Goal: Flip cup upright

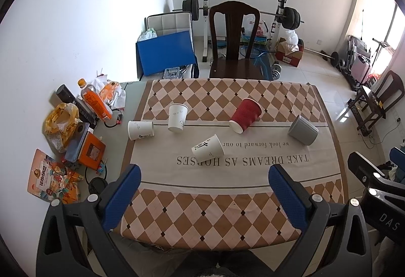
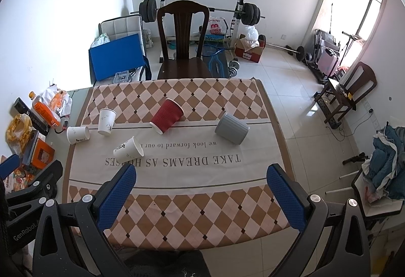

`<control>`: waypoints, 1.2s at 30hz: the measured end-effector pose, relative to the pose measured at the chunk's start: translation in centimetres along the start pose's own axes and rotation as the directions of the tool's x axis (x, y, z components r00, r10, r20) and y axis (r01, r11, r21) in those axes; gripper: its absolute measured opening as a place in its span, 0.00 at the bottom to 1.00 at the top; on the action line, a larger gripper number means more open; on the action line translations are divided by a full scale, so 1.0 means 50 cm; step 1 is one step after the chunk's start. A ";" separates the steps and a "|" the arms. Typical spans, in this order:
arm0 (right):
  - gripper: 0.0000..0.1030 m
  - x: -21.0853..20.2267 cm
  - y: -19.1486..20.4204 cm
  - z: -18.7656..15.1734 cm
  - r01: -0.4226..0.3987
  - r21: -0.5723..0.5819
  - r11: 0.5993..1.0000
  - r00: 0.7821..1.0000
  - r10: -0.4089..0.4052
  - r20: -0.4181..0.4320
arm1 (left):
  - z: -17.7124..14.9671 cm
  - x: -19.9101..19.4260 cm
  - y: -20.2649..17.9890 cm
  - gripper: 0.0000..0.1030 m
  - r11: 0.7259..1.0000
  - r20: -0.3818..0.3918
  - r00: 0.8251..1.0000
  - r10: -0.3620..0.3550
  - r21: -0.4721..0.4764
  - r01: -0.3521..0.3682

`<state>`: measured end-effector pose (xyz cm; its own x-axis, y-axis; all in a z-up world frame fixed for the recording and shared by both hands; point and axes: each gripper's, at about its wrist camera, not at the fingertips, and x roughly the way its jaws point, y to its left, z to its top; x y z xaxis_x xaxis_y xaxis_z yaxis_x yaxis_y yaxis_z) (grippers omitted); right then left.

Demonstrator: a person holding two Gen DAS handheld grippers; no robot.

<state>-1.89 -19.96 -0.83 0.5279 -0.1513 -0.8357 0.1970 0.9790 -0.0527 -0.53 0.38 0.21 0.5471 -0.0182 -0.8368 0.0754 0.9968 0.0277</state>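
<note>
I hold left gripper [image 1: 204,191] and right gripper [image 2: 201,188] jaws spread, empty. Nearest the printed lettering [image 1: 243,160], the toppled paper cup [image 1: 208,148]: light, crushable; grip mid-wall gently.

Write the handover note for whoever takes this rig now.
Left gripper: open, empty, hovering over the near tablecloth.
Right gripper: open, empty, likewise.
Cups: one white paper cup stands mouth up. Lying on their sides: white paper cup at the left edge, nearest white paper cup, red ripple cup, grey ribbed cup.
Done: no cup is in a grip.
Left: stand the four tipped cups upright.
</note>
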 end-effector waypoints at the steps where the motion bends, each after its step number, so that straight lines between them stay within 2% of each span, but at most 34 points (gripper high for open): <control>1: 1.00 0.000 0.000 0.000 -0.001 0.001 1.000 1.000 0.001 0.001 | 0.000 0.002 0.000 1.00 1.000 -0.001 1.000 0.000 -0.001 0.000; 24: 1.00 0.003 0.004 0.003 -0.009 0.007 1.000 1.000 0.009 0.006 | -0.003 0.001 0.002 1.00 1.000 -0.007 1.000 0.001 -0.004 -0.001; 27: 1.00 -0.002 0.017 -0.009 -0.011 0.022 1.000 1.000 0.011 -0.015 | -0.001 0.018 -0.003 1.00 1.000 -0.014 1.000 0.015 -0.005 -0.015; 31: 1.00 0.047 0.021 -0.019 -0.008 0.034 0.999 0.997 0.010 -0.070 | -0.002 0.094 -0.010 1.00 0.993 -0.016 0.995 0.098 0.063 -0.097; 34: 1.00 0.131 0.029 -0.035 0.004 0.031 0.999 0.990 0.000 -0.142 | -0.004 0.169 -0.001 1.00 0.980 -0.042 0.986 0.160 0.129 -0.154; 36: 1.00 0.192 0.036 -0.047 0.022 0.021 1.000 0.981 -0.018 -0.193 | -0.009 0.221 0.004 1.00 0.970 -0.064 0.982 0.180 0.174 -0.167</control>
<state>1.61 -19.31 -10.22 0.3548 -0.1397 -0.9245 0.2257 0.9723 -0.0603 5.16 0.41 -9.28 0.4977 0.1668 -0.8512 0.1270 0.9567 0.2618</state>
